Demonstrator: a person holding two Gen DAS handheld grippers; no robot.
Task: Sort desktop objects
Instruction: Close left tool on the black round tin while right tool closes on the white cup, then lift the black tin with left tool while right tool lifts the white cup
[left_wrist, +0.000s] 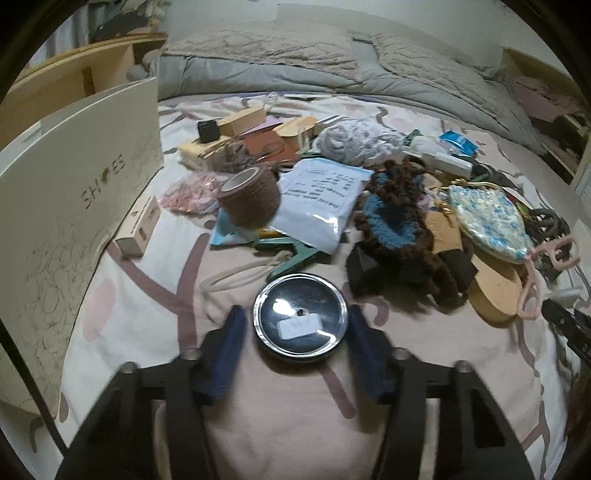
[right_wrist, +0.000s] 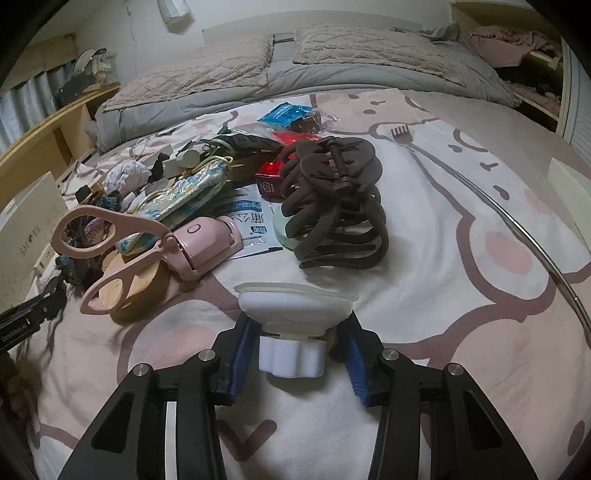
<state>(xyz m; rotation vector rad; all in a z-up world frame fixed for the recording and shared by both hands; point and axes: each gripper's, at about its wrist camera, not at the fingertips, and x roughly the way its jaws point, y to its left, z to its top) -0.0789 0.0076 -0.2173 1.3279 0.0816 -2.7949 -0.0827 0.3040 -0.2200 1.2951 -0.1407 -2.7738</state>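
Bed (right_wrist: 461, 229), grey quilt (left_wrist: 295, 79), wooden shelf (left_wrist: 74, 74), pale wall (right_wrist: 332, 14).

The bed sheet (left_wrist: 155, 295) is looked down on steeply and closely from both wrist views, facing the pillows at its far end, and the pink scissors (left_wrist: 550, 258) and the white box (left_wrist: 74, 177) are shared.
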